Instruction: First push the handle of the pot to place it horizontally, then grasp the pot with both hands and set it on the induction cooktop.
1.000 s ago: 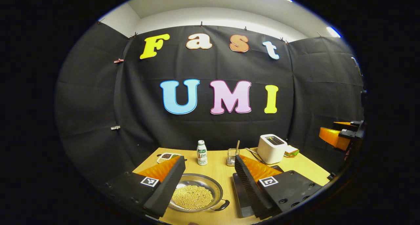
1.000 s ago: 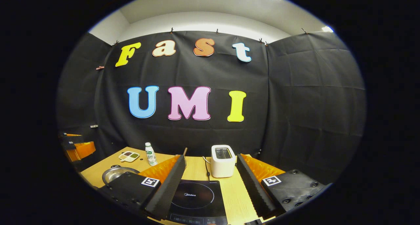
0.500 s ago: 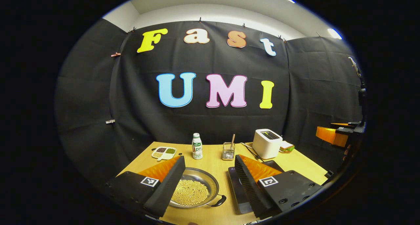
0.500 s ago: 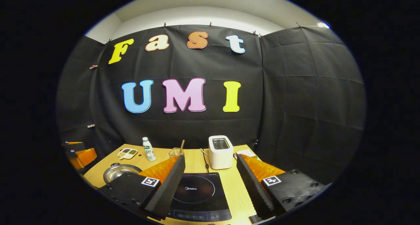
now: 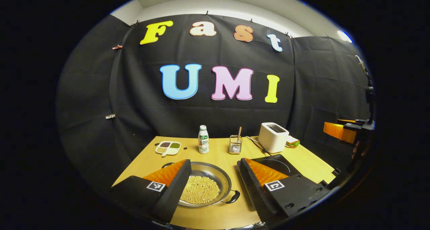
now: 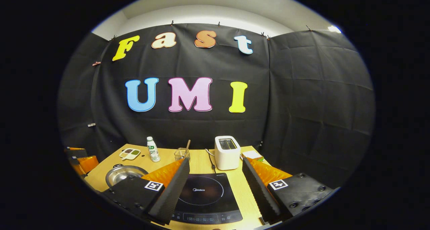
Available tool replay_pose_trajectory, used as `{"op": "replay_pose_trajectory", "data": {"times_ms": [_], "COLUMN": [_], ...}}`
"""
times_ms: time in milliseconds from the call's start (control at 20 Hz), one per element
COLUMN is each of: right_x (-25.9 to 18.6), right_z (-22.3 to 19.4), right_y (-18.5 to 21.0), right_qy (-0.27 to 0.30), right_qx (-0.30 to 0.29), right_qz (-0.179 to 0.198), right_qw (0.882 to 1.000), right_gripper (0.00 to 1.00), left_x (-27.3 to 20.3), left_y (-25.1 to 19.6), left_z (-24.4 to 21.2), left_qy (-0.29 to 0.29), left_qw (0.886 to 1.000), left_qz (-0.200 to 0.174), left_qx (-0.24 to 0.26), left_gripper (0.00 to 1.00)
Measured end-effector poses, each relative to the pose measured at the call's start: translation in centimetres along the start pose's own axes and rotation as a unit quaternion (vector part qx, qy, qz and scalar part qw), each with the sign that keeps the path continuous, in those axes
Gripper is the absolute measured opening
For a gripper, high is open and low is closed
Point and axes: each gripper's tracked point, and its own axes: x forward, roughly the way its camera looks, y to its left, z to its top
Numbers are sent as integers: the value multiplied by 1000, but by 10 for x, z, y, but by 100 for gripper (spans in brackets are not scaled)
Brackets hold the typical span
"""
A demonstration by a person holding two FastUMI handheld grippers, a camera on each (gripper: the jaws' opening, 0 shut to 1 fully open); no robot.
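Near the table's left side sat the pot, its handle angled toward the cooktop. Both the left gripper and right gripper hovered wide-jawed, holding nothing; pushing the handle likely came next.

Toaster, bottle and divided dish on table.

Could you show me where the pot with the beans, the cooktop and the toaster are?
pot (image 5: 225, 176): left gripper view, bare inner wall on its right side.
induction cooktop (image 6: 205, 192): right gripper view, middle of its glass top.
toaster (image 6: 227, 160): right gripper view, its front face.
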Motion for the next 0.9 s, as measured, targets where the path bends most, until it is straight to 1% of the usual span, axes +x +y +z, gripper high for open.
{"op": "replay_pose_trajectory", "data": {"times_ms": [50, 150, 200, 250, 300, 400, 450, 500, 550, 650, 700, 800, 900], "right_x": [-2, -7, -8, -11, -11, -15, -17, -18, -19, -15, -11, -4, 4], "right_z": [-1, -3, -5, -6, -9, -10, -10, -11, -11, -13, -15, -20, -26], "right_y": [4, 15, 21, 25, 30, 39, 43, 48, 52, 59, 64, 70, 71], "right_qy": [2, 6, 8, 11, 15, 21, 21, 20, 19, 18, 20, 25, 31], "right_qx": [-2, -5, -9, -12, -15, -22, -25, -28, -33, -37, -35, -32, -33], "right_qz": [-1, 1, 2, 2, 5, 11, 15, 19, 25, 35, 42, 57, 72], "right_qw": [1000, 1000, 1000, 1000, 1000, 999, 999, 999, 999, 999, 998, 998, 996], "right_gripper": [98, 98, 98, 98, 98, 98, 98, 98, 96, 98, 98, 98, 98], "left_x": [-2, -4, -5, -6, -9, -15, -18, -21, -25, -28, -29, -32, -29], "left_y": [9, 26, 34, 44, 53, 64, 69, 73, 77, 78, 78, 75, 68], "left_z": [-6, -24, -35, -45, -57, -80, -89, -94, -98, -109, -114, -125, -136], "left_qy": [8, 27, 38, 52, 67, 101, 113, 119, 123, 137, 142, 157, 176], "left_qw": [1000, 999, 999, 998, 997, 993, 991, 990, 989, 988, 988, 986, 983], "left_qz": [-2, -8, -10, -8, -6, -7, -11, -11, -12, -16, -16, -15, -10], "left_qx": [-5, -17, -26, -35, -45, -67, -77, -80, -80, -66, -58, -52, -47], "left_gripper": [89, 81, 72, 66, 56, 43, 41, 33, 30, 26, 19, 11, 8]}}
